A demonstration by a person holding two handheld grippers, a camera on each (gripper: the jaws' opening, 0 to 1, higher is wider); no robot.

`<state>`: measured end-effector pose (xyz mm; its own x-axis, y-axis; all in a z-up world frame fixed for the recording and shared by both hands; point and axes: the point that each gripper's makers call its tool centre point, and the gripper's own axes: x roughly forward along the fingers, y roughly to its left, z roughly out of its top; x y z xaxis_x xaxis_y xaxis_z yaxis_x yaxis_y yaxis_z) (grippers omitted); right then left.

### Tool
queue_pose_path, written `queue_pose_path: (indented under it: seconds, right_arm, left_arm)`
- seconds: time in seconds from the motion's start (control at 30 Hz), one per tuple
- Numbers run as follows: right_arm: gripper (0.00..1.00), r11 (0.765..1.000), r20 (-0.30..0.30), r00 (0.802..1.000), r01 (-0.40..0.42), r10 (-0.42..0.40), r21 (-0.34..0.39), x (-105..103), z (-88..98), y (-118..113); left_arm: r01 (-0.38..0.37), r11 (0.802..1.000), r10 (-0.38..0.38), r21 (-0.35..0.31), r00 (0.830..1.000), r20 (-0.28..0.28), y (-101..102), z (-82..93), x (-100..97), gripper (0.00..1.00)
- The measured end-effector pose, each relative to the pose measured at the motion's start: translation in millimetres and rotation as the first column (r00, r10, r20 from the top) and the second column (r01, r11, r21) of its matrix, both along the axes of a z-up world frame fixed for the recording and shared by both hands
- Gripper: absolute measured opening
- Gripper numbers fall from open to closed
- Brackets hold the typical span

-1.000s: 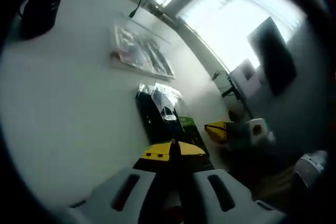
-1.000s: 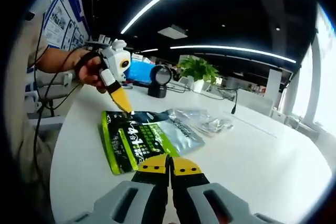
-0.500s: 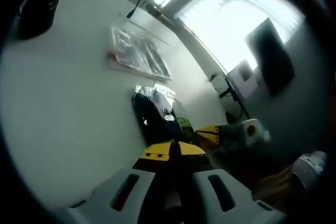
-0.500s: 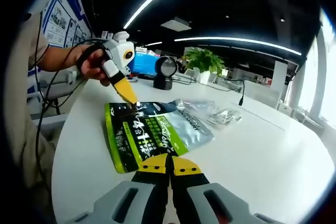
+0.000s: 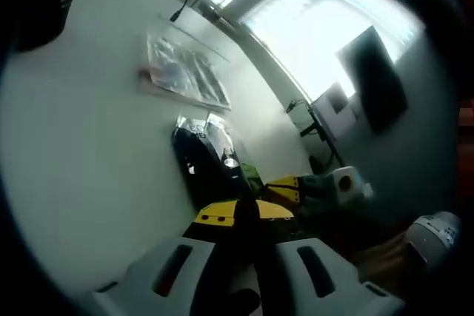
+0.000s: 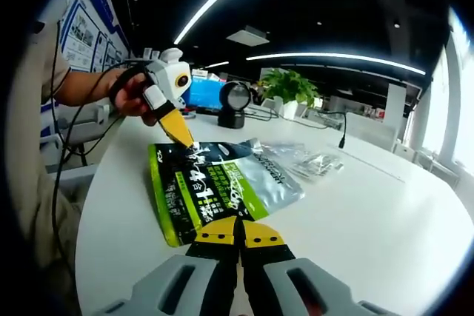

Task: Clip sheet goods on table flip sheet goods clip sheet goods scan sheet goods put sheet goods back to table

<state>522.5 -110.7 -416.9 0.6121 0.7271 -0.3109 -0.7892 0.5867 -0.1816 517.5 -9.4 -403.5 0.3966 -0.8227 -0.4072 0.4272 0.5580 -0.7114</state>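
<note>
We find both claws closed on the green-and-silver pouch (image 6: 222,186), which hangs stretched between them just above the white surface (image 6: 385,220). The right claw (image 6: 238,232) pinches its near edge; the left claw (image 6: 185,138) holds the far corner. In the left gripper view, the left claw (image 5: 244,211) meets the pouch's (image 5: 207,157) dark edge. We judge a flip underway: rotate both claws together, keeping the sheet taut. A clear packet (image 6: 300,160) lies beyond.

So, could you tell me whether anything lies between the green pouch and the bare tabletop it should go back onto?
Nothing visible does. The green pouch is pinched by both tools above bare white table; the clear packet lies beyond it, off to one side.
</note>
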Motion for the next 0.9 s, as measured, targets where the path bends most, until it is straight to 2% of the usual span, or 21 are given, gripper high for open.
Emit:
queue_pose_path:
  seconds: [0.6, 0.9]
  right_arm:
    - [0.0, 1.0, 0.005, 1.0, -0.012, 0.012, 0.006, -1, -1.0, 0]
    - [0.0, 1.0, 0.004, 1.0, -0.01, 0.009, 0.008, 0, -0.3, 1]
  left_arm:
    - [0.027, 0.999, -0.028, -0.044, 0.999, -0.038, -15, 0.9, -0.4, 0.0]
    - [0.005, 0.998, -0.009, -0.06, 0.997, -0.071, -17, 3.8, -0.1, 0.0]
